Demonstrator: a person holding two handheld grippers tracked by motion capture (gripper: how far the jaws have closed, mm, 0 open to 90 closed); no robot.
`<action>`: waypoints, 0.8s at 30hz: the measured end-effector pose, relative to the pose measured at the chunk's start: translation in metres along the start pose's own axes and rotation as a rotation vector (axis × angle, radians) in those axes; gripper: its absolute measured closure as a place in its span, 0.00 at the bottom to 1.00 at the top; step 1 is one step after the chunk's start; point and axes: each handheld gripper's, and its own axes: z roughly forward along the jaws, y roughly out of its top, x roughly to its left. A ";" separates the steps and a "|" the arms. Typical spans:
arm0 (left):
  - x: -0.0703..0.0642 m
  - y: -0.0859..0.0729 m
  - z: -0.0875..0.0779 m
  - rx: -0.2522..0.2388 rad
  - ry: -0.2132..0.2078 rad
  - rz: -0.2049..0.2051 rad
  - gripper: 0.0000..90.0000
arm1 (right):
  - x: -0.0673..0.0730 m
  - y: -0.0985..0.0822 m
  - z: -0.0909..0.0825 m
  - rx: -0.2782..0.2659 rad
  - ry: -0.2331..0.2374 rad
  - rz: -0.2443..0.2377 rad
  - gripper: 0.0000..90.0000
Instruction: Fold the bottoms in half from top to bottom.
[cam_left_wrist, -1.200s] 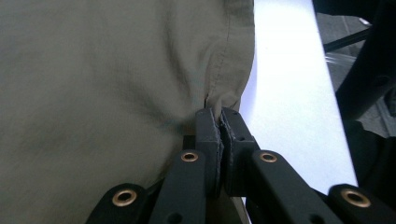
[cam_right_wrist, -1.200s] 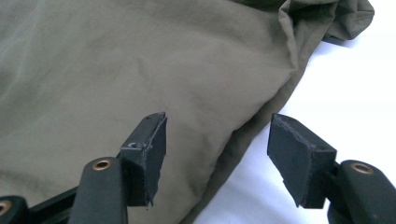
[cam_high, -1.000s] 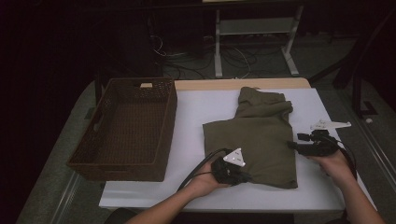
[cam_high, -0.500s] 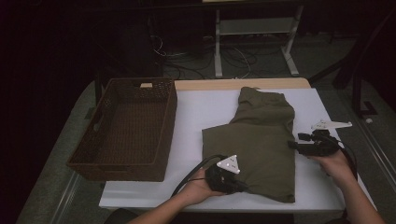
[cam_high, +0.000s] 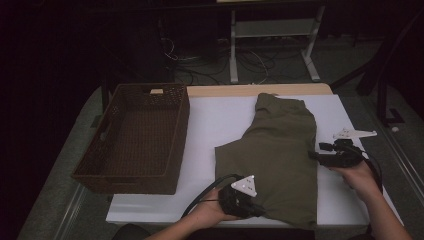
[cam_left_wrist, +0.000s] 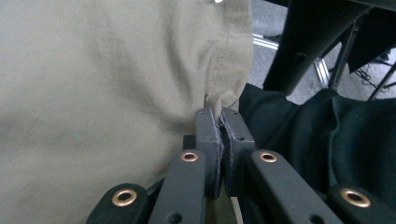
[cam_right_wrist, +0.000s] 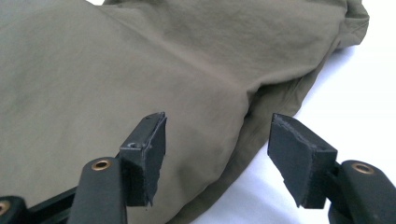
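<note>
One olive garment (cam_high: 277, 160) lies on the desk (cam_high: 220, 120), one basket (cam_high: 135, 137) at nine o'clock; left gripper (cam_high: 257, 212) jaws pinch its hem, right gripper (cam_high: 314, 155) jaws gape.

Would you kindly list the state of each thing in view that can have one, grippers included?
Olive garment: partly folded, flat on the table, near edge hanging over the front.
Left gripper: shut on the garment's near corner hem.
Right gripper: open, jaws astride the garment's right edge, not pressing it.
Wicker basket: upright, empty, left of the garment.
White table: bears basket and garment.
</note>
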 end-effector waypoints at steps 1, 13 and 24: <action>-0.002 0.000 0.000 0.002 -0.004 0.004 0.96 | 0.000 0.000 0.000 -0.001 0.001 0.000 0.41; -0.023 -0.005 0.006 0.032 -0.067 0.008 0.96 | 0.002 0.000 0.000 0.002 0.001 -0.001 0.41; -0.043 -0.011 0.022 0.084 -0.158 0.015 0.96 | 0.002 0.001 0.001 0.002 0.000 -0.009 0.41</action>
